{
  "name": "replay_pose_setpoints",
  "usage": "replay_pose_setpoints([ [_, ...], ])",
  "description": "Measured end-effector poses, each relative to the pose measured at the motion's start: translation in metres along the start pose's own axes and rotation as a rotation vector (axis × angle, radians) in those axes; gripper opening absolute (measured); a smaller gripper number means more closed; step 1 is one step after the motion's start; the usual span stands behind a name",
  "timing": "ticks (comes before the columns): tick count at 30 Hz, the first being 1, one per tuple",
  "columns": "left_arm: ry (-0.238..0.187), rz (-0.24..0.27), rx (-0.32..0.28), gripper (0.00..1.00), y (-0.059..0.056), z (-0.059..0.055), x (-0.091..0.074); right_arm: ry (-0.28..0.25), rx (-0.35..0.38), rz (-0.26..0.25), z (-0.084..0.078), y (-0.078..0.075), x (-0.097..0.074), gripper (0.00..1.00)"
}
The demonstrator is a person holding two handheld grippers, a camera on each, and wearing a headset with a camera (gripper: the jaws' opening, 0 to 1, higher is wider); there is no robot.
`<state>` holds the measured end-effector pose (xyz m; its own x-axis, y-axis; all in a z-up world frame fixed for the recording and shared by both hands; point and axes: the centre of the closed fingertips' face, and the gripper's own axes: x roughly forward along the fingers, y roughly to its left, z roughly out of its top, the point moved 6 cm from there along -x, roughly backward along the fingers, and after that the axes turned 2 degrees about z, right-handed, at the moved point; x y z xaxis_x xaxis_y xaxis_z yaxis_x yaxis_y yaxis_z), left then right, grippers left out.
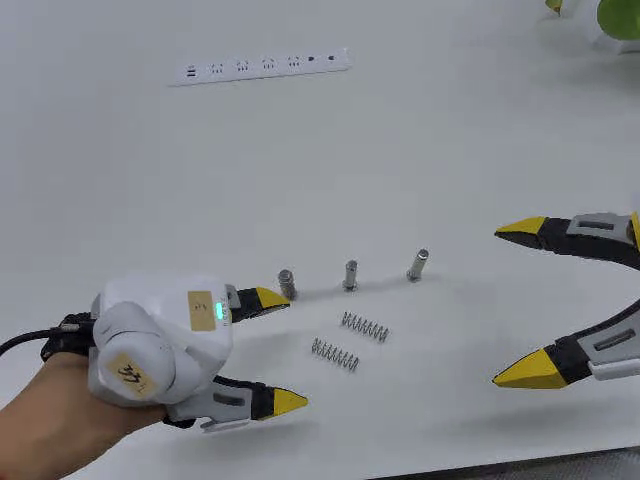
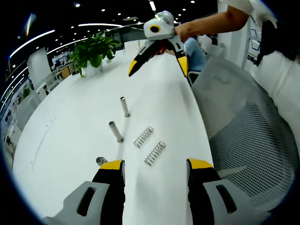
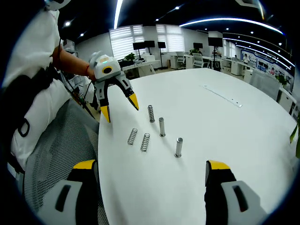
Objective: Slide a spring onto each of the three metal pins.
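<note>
Sitting at one of three: spotting a spring [image 3: 151, 112] on the left pin [image 1: 287, 283], leaving two pins [image 1: 350, 274] bare, two springs [image 1: 364, 326] loose; holding left gripper [image 1: 280, 350] and right gripper [image 1: 520, 302] spread, empty.

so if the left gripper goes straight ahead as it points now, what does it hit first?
Probably the nearer loose spring, lying just ahead of the left gripper, in line with its open jaws. Height above the table is unclear.
</note>
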<state>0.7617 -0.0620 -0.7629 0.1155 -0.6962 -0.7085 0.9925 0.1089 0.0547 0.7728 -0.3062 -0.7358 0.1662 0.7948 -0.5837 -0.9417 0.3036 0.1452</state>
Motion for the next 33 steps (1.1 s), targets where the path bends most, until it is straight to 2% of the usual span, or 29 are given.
replay_pose_setpoints([
  [4,0.027,-0.019,0.022,0.49,0.000,-0.003,0.012,-0.005,0.013,-0.008,-0.007,0.000,-0.003,0.96],
  [5,0.051,-0.021,0.049,0.46,0.000,-0.005,0.016,-0.006,0.020,-0.012,-0.009,0.000,-0.004,0.96],
  [6,0.057,-0.021,0.064,0.44,0.000,-0.005,0.018,-0.007,0.022,-0.015,-0.011,0.000,-0.005,0.96],
  [10,0.057,-0.034,0.071,0.39,0.000,-0.002,0.026,-0.022,0.034,-0.028,-0.013,0.001,-0.009,0.95],
  [13,0.099,-0.035,0.126,0.33,0.001,-0.005,0.034,-0.025,0.045,-0.032,-0.016,0.002,-0.010,0.95],
  [17,0.121,-0.034,0.130,0.29,0.003,-0.010,0.042,-0.028,0.056,-0.041,-0.019,0.002,-0.012,0.95],
  [18,0.132,-0.038,0.144,0.27,0.002,-0.011,0.043,-0.032,0.059,-0.044,-0.020,0.002,-0.013,0.95],
  [24,0.138,-0.047,0.161,0.24,0.001,-0.013,0.049,-0.033,0.064,-0.050,-0.022,0.003,-0.014,0.94],
  [27,0.172,-0.052,0.170,0.23,0.002,-0.018,0.050,-0.031,0.066,-0.051,-0.023,0.004,-0.015,0.94],
  [28,0.157,-0.049,0.167,0.22,0.002,-0.016,0.050,-0.031,0.066,-0.052,-0.023,0.004,-0.015,0.94],
  [33,0.165,-0.047,0.191,0.16,0.003,-0.016,0.049,-0.028,0.066,-0.054,-0.023,0.004,-0.015,0.93],
])
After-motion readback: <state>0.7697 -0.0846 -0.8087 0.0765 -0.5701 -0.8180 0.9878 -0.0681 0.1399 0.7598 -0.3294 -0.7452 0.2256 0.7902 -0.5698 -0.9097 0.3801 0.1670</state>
